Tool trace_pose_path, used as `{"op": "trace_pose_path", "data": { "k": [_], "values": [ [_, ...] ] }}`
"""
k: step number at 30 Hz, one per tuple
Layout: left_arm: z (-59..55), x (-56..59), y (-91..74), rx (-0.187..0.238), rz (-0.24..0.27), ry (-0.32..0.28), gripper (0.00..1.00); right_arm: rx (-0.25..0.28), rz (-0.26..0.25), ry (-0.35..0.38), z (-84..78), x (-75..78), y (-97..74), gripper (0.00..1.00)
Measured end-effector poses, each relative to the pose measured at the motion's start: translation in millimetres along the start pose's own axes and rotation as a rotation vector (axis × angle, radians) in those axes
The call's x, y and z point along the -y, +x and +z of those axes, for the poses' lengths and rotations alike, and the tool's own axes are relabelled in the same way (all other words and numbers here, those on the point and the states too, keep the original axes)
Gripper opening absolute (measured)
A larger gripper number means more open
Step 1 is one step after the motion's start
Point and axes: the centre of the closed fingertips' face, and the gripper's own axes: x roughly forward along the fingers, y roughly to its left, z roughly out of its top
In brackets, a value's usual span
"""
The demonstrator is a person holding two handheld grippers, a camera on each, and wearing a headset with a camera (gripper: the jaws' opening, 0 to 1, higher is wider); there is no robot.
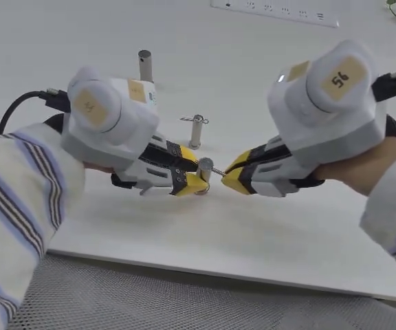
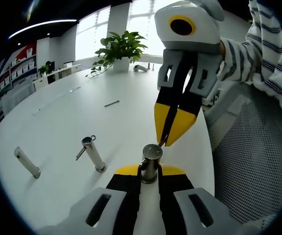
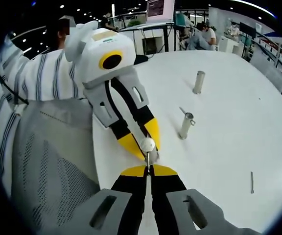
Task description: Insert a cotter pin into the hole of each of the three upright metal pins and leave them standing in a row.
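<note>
Short grey steel pin (image 2: 151, 161), flat round head, sits clamped betw. the yellow-tipped jaws of the left gripper (image 1: 195, 176), apparently upright, near the front edge of the white table (image 1: 253, 234). A thin wire cotter pin (image 1: 216, 170) is pinched in the closed tips of the right gripper (image 1: 234, 173), which meets the left gripper nose to nose. The wire's free end is right at the pin's head; whether it is in the hole yet can't be told.

Just beyond the two tips stands a second steel pin (image 1: 196, 132) w/ a looped cotter pin already through its top, so 1 of 3 is done. Further out past the left gripper stands a third bare steel pin (image 1: 144, 66), no wire in it. A spare cotter pin (image 3: 251, 182) lies flat off to the right gripper's right.

Judged approx. a third through: 2nd insertion in hand, 3rd left, then row check.
</note>
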Motion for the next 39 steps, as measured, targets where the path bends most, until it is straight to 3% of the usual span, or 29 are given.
{"op": "trace_pose_path", "data": {
  "k": [15, 23, 39],
  "values": [
    [1.1, 2.4, 2.5, 0.002, -0.005, -0.005, 0.12, 0.018, -0.001, -0.003, 4.7, -2.2, 3.2, 0.04],
    [1.3, 2.0, 3.1, 0.004, -0.004, -0.013, 0.12, 0.057, -0.005, -0.092, 6.0, -2.2, 3.7, 0.06],
    [0.8, 1.9, 2.3, 0.006, -0.002, -0.023, 0.12, 0.071, 0.004, -0.017, 2.4, -0.3, 1.2, 0.05]
  ]
}}
